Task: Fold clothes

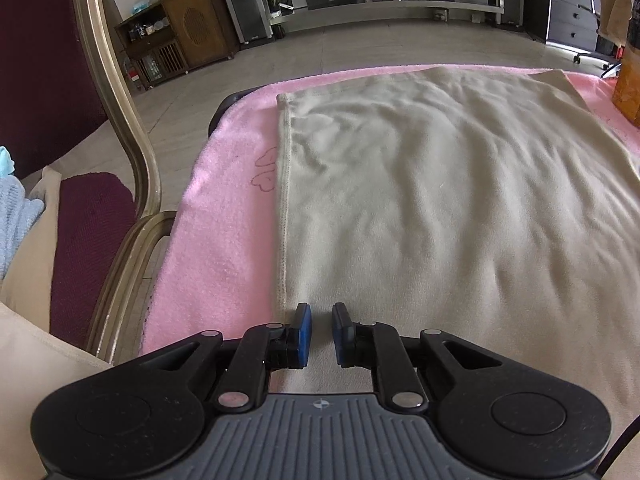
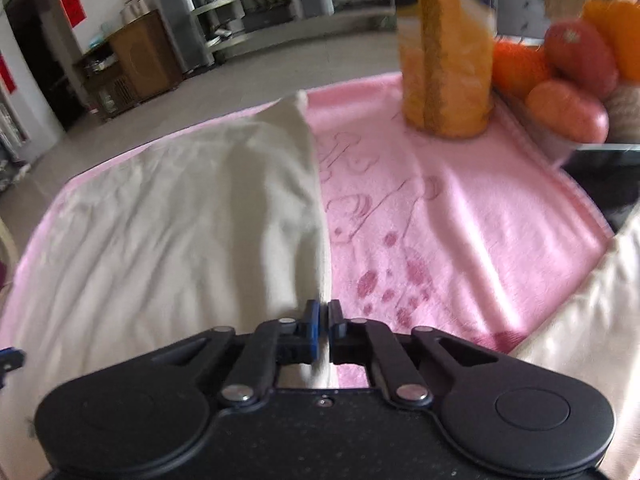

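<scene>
Beige cloth (image 1: 420,200) lies under both downward-tilted grippers. Left gripper (image 1: 321,314) shows a narrow gap over it; right gripper (image 2: 323,312) is pinched on its blurred edge.

Both wrist views close, angled down; share beige cloth (image 1: 440,200).

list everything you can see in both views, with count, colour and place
beige garment: 1, beige, flat on the pink towel
pink towel: 1, pink, spread under the garment
orange bag: 1, orange-yellow, far right of towel
fruit: several, orange and red, right of the bag
chair: 1, gold frame with maroon padding, left of towel
wooden cabinet: 1, brown, far wall
left gripper: 1, black with blue pads, narrow gap, over the garment's near left corner
right gripper: 1, black, shut at the garment's right edge
</scene>
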Motion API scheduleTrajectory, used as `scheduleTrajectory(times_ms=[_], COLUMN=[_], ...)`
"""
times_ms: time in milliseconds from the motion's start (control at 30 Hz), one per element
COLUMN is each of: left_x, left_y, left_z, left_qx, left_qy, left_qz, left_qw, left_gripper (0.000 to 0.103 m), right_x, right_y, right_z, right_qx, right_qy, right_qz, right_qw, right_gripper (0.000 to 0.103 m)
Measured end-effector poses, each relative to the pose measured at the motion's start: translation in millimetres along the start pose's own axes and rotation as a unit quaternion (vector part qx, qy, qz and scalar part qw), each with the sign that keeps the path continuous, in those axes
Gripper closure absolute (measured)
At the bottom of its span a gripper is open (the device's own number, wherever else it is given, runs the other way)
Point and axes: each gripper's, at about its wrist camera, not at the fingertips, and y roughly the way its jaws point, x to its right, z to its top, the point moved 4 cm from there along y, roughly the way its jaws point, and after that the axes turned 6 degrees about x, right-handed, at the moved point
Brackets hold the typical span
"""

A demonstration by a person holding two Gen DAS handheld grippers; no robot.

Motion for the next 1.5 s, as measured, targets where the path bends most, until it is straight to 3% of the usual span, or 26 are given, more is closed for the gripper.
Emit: scheduleTrajectory(times_ms=[167, 200, 267, 367, 500, 567, 633, 667, 700, 833, 933, 1067, 1167, 1267, 1400, 1500], left_x=[1, 2, 1, -1, -4, -3, -5, -6, -9, -20, -27, -26, -12, 3, 10, 15], left_y=[0, 0, -1, -6, -23, -20, -16, -17, -17, -21, -28, -31, -15, 17, 65, 87], left_z=[-1, -1, -1, -2, -3, -10, -17, -17, -18, -16, -3, 32, 59, 78, 90, 87], left_qx=[0.002, 0.002, 0.003, 0.002, 0.006, -0.013, -0.03, -0.035, -0.041, -0.033, 0.008, 0.057, 0.079, 0.077, 0.061, 0.053], left_qy=[0.012, 0.014, 0.013, 0.002, -0.047, -0.045, -0.036, -0.033, -0.039, -0.059, -0.065, -0.079, -0.065, -0.051, -0.05, -0.029], left_qz=[0.009, 0.01, 0.011, 0.011, -0.028, -0.022, 0.002, 0.013, 0.024, 0.055, 0.065, 0.026, 0.008, -0.006, -0.021, -0.022], left_qw=[0.9999, 0.9999, 0.9999, 0.9999, 0.9985, 0.9987, 0.9989, 0.9988, 0.9981, 0.9962, 0.9957, 0.9949, 0.9947, 0.9957, 0.9966, 0.998], left_gripper=[0.085, 0.085, 0.085, 0.085, 0.085, 0.085, 0.08, 0.08, 0.084, 0.086, 0.086, 0.086, 0.085, 0.085, 0.085, 0.085], right_x=[12, 12, 18, 29, 27, 22, 25, 28, 31, 37, 35, 17, 5, -1, 4, 4], right_y=[4, 2, -2, -22, -33, -28, -27, -28, -29, -42, -53, -56, -36, -4, 55, 82], right_z=[2, 3, 7, 10, 0, -9, -15, -17, -18, -14, -4, 27, 56, 82, 94, 91], right_qx=[0.002, 0.0, -0.007, 0.012, -0.024, -0.06, -0.079, -0.079, -0.08, -0.037, 0.002, 0.036, 0.037, 0.028, -0.004, -0.011], right_qy=[-0.003, -0.004, 0.025, 0.07, 0.122, 0.126, 0.117, 0.112, 0.107, 0.068, 0.072, 0.09, 0.086, 0.084, 0.084, 0.074], right_qz=[-0.021, -0.025, -0.024, -0.014, 0.089, 0.112, 0.088, 0.068, 0.048, -0.036, -0.015, 0.039, 0.042, 0.037, 0.028, 0.016], right_qw=[1.0, 1.0, 0.999, 0.997, 0.988, 0.984, 0.986, 0.988, 0.99, 0.996, 0.997, 0.995, 0.995, 0.995, 0.996, 0.997], right_gripper=[0.099, 0.093, 0.087, 0.087, 0.091, 0.091, 0.092, 0.103, 0.103, 0.1, 0.099, 0.098, 0.098, 0.098, 0.09, 0.09])
